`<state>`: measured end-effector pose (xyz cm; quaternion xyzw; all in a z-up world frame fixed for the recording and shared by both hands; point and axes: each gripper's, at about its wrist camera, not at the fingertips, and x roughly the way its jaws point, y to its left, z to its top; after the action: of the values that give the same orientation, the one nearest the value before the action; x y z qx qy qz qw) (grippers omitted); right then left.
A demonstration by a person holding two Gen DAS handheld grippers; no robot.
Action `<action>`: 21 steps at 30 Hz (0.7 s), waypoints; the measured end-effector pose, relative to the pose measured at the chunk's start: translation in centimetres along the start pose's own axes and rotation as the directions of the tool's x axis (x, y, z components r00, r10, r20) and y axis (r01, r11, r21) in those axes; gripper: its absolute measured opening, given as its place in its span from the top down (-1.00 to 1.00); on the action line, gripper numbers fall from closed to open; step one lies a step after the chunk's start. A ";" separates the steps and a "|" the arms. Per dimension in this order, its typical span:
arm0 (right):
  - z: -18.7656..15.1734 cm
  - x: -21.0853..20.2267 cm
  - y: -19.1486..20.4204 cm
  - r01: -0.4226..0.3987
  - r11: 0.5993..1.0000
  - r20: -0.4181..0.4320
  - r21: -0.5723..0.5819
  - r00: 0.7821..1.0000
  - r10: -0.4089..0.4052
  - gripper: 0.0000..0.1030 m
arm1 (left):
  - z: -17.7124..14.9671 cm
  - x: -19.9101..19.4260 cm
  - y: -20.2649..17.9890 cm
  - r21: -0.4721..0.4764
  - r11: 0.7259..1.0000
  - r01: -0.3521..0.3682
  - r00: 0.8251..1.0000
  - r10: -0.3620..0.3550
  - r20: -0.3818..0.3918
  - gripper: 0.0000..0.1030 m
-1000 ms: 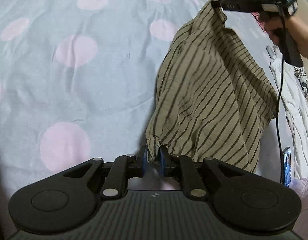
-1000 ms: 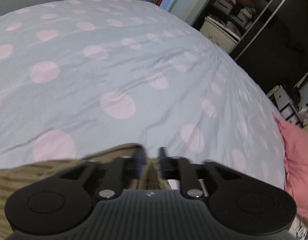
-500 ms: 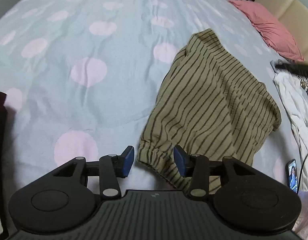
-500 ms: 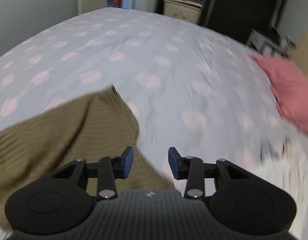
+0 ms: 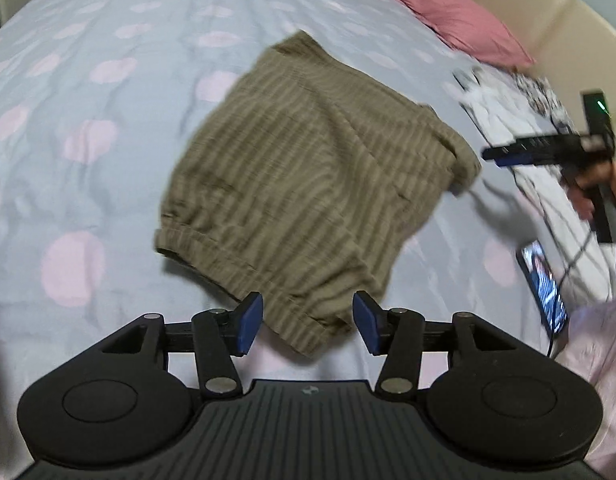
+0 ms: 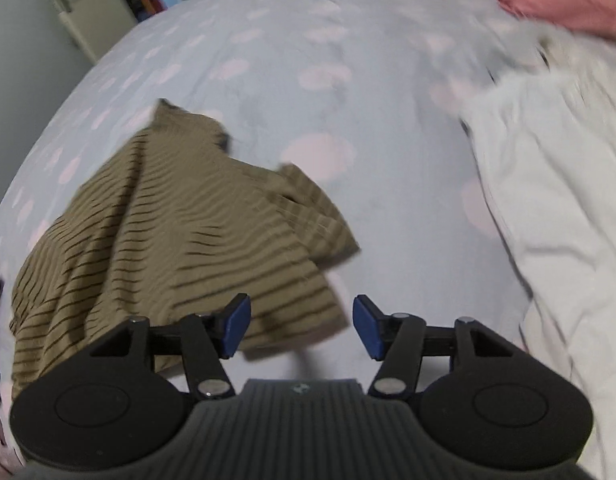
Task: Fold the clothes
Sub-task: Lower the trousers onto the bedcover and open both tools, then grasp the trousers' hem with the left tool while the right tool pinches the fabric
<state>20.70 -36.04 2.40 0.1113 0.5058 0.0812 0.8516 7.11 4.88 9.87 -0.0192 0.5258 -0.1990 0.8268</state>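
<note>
While both grippers, left gripper (image 5: 306, 322) and right gripper (image 6: 302, 326), hover with fingers wide and empty, the soft, light olive striped cotton shorts (image 5: 308, 184) lie rumpled mid-bed (image 5: 88, 184); the elastic waistband (image 5: 196, 244) corners look easiest to pinch.

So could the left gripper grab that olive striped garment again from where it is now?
Probably yes. The left gripper has its jaws open, and the near hem of the olive striped garment lies flat on the spotted bedsheet right between them. Nothing sits in the way; the right gripper is off to the side.
</note>
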 end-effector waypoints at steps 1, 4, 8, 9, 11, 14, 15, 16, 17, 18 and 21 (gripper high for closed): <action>-0.1 0.5 -0.5 0.002 0.999 -0.015 0.033 1.000 -0.001 -0.17 | -0.2 0.4 -0.4 0.014 1.000 -0.004 1.000 0.004 -0.004 0.07; -0.4 2.3 -2.1 -0.072 0.984 -0.077 0.161 0.993 0.085 0.21 | -0.2 1.8 -1.3 0.059 0.998 -0.019 0.999 0.021 -0.031 0.11; 0.1 2.4 -1.7 -0.116 0.972 -0.045 0.205 0.991 0.128 0.90 | -0.1 3.6 -1.7 0.095 0.994 -0.056 0.995 0.064 -0.077 0.43; 0.5 2.1 -1.2 -0.107 0.978 -0.025 0.179 0.993 0.113 0.95 | -0.1 3.8 -1.6 0.092 0.994 -0.061 0.994 0.068 -0.085 0.52; 1.5 1.4 -0.6 -0.084 0.987 0.019 0.136 0.996 0.082 0.96 | 0.0 4.3 -1.5 0.092 0.993 -0.071 0.992 0.081 -0.100 0.68; 3.7 0.1 -0.7 -0.047 0.992 0.106 0.121 0.994 0.034 0.97 | 0.0 5.0 -1.2 0.097 0.992 -0.085 0.987 0.097 -0.130 0.81; 4.4 -0.3 -0.8 -0.027 0.993 0.135 0.115 0.991 0.012 0.97 | 0.0 5.1 -1.1 0.093 0.992 -0.082 0.986 0.095 -0.139 0.84; 4.9 -0.5 -0.9 -0.002 0.995 0.158 0.104 0.987 -0.015 0.97 | 0.0 5.2 -1.1 0.094 0.992 -0.081 0.984 0.094 -0.148 0.86; 5.4 -0.6 -1.1 0.028 0.995 0.175 0.093 0.984 -0.044 0.97 | -0.1 5.3 -1.1 0.097 0.992 -0.083 0.983 0.097 -0.152 0.86; 5.8 -0.4 -1.3 0.054 0.995 0.181 0.086 0.981 -0.069 0.98 | -0.1 5.4 -1.1 0.101 0.992 -0.082 0.983 0.097 -0.157 0.87; 6.4 0.8 -2.1 0.096 0.992 0.161 0.082 0.981 -0.108 0.97 | -0.3 5.5 -1.1 0.101 0.992 -0.074 0.982 0.090 -0.166 0.87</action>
<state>26.75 -38.54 4.07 0.1230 0.4410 0.0090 0.8890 8.58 2.01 5.26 0.0587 0.5847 -0.1904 0.7864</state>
